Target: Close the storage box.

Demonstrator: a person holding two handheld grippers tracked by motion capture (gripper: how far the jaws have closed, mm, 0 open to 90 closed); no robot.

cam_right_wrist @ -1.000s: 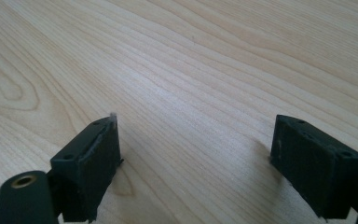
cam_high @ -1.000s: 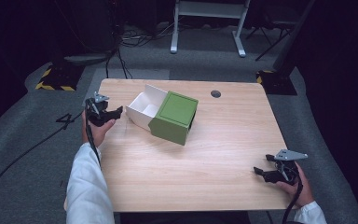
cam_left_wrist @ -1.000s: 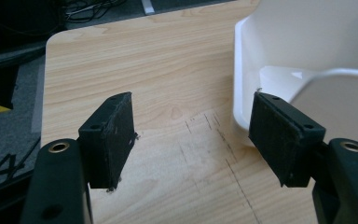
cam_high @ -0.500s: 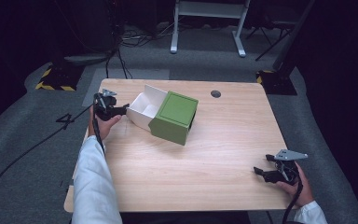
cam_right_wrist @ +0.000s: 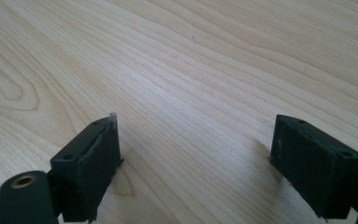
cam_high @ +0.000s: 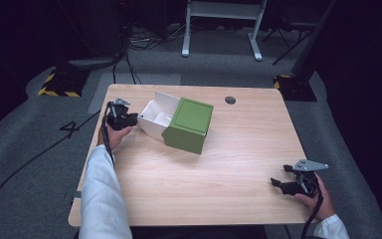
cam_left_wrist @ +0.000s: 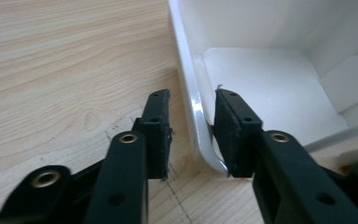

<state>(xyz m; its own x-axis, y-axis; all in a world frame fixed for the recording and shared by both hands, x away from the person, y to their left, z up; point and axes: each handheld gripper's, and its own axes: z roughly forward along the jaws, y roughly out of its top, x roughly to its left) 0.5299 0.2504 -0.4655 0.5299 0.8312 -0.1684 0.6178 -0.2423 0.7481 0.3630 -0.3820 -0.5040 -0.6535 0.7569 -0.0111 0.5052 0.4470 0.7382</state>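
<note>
A white open box [cam_high: 154, 117] lies on the wooden table [cam_high: 229, 159], with a green box [cam_high: 189, 124] lying over its right end. My left gripper [cam_high: 131, 118] is at the white box's left end. In the left gripper view it [cam_left_wrist: 192, 100] is open and straddles the white box's wall [cam_left_wrist: 196, 112], one jaw outside and one inside, with a small gap on the outer side. My right gripper [cam_high: 278, 182] rests low near the table's front right corner. In the right gripper view it [cam_right_wrist: 196, 140] stands wide open over bare wood.
A dark round grommet [cam_high: 230, 100] sits in the table near its back edge. Grey carpet with cables surrounds the table, and a white frame [cam_high: 222, 20] stands behind it. Bare wood lies between the boxes and the right gripper.
My left gripper has moved right, from the table's left edge to the white box, and its jaws now straddle the box wall. The right gripper has stayed put.
</note>
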